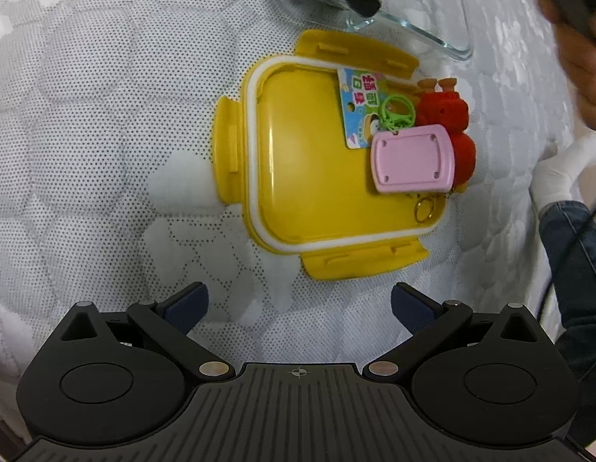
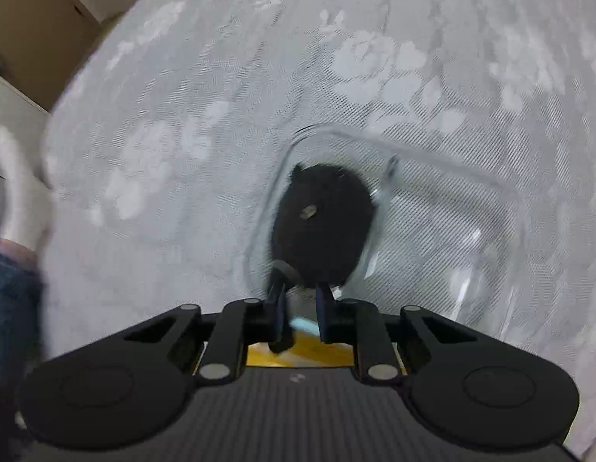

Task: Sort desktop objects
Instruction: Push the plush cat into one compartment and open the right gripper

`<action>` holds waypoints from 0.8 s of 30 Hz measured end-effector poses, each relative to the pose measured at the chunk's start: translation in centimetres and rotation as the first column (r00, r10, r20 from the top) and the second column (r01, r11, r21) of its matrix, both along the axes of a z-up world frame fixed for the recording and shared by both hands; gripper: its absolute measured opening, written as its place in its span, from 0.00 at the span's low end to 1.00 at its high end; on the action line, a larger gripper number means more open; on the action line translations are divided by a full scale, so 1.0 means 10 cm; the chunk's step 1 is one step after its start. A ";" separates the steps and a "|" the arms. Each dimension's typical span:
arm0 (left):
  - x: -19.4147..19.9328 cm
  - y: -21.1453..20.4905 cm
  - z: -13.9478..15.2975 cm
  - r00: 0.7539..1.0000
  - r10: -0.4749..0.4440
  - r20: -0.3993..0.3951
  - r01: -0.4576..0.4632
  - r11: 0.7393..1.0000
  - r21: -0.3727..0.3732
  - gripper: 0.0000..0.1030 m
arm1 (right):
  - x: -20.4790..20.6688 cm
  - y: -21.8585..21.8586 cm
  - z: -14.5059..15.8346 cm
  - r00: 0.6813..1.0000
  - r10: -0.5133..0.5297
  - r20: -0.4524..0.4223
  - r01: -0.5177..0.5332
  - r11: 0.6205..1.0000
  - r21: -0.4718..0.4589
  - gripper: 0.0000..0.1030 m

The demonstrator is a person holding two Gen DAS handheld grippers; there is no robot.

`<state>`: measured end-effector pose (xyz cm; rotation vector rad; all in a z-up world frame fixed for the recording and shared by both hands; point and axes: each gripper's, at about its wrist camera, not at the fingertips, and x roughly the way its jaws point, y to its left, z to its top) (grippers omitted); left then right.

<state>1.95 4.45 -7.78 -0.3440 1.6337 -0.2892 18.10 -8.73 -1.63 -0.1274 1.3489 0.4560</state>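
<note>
Over the glass container [image 2: 413, 208], the right tool [image 2: 300, 304] pinches a soft, light black plush [image 2: 321, 223] by its lower edge. The left tool [image 1: 298, 308] hangs wide open, empty, near the yellow lid [image 1: 309, 161].

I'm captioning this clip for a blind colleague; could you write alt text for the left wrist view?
An upturned yellow plastic container lid lies on a white quilted cloth, holding a pink rectangular keychain case, a red plush toy and a green ring. The left tongs hang open in front of it. A clear glass dish sits behind.

White quilted floral mattress cover [image 1: 105, 123], brown cardboard box [image 2: 32, 27] beyond its edge
</note>
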 end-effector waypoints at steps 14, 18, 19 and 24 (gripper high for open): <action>0.01 -0.04 0.05 1.000 -0.004 0.016 0.004 1.000 -0.006 1.00 | -0.05 0.00 0.10 0.998 -0.023 -0.060 0.029 0.995 0.100 0.08; 0.00 -0.04 0.02 1.000 -0.003 0.002 0.003 1.000 -0.007 1.00 | -0.05 0.00 0.06 0.996 -0.039 -0.081 0.048 0.993 0.111 0.08; 0.00 -0.04 0.01 1.000 -0.002 0.000 0.002 1.000 -0.005 1.00 | -0.04 -0.02 0.01 0.995 -0.051 -0.091 0.061 0.992 0.111 0.08; 0.00 -0.05 -0.01 1.000 -0.001 -0.008 0.001 1.000 -0.004 1.00 | 0.03 -0.07 -0.12 0.992 -0.074 -0.099 0.086 0.989 0.122 0.10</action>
